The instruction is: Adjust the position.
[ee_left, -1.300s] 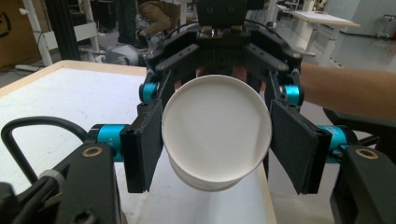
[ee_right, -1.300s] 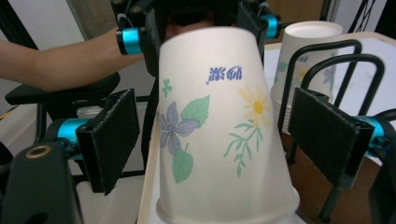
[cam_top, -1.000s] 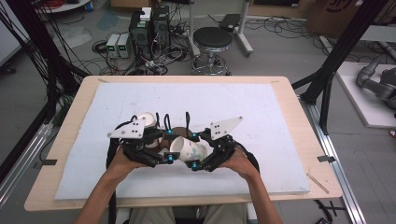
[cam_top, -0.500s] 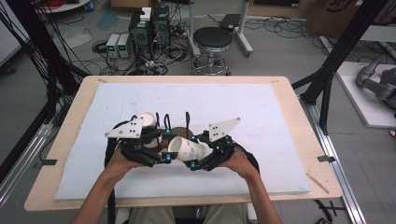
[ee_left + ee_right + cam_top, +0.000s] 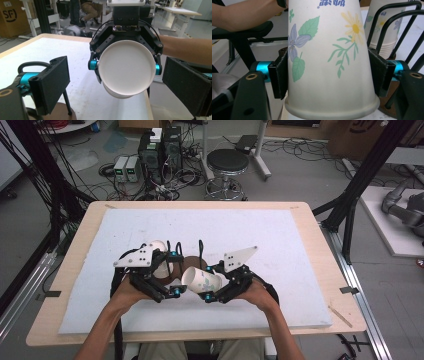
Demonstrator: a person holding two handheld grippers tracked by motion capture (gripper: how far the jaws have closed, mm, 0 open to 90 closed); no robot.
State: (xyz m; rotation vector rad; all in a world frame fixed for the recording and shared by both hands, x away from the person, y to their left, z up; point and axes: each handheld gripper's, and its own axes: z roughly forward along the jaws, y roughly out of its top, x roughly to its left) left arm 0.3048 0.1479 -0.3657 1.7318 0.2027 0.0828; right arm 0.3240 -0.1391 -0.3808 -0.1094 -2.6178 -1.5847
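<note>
High view: a person's two forearms reach in over the near edge of the bench (image 5: 300, 220), whose wooden top is covered by a white mat, each hand holding a two-jaw tool. The right tool (image 5: 210, 296) is clamped on a paper cup (image 5: 200, 280) that lies tilted on its side above the mat, its open mouth turned toward the left tool (image 5: 175, 292), just beside it. Right gripper view: both padded jaws press the cup's flower-printed wall (image 5: 329, 62) from opposite sides, the rolled rim lying nearest the camera; a stack of matching cups (image 5: 384, 37) stands behind, inside a black wire holder (image 5: 397, 22) on a round brown base. Left gripper view: the left tool (image 5: 115, 82) has its jaws wide apart and grips nothing, while the cup's white interior (image 5: 126, 68) faces the camera from between the right tool's jaws. A black stool (image 5: 227, 162) and computer cases (image 5: 160, 147) stand on the floor beyond the bench.
</note>
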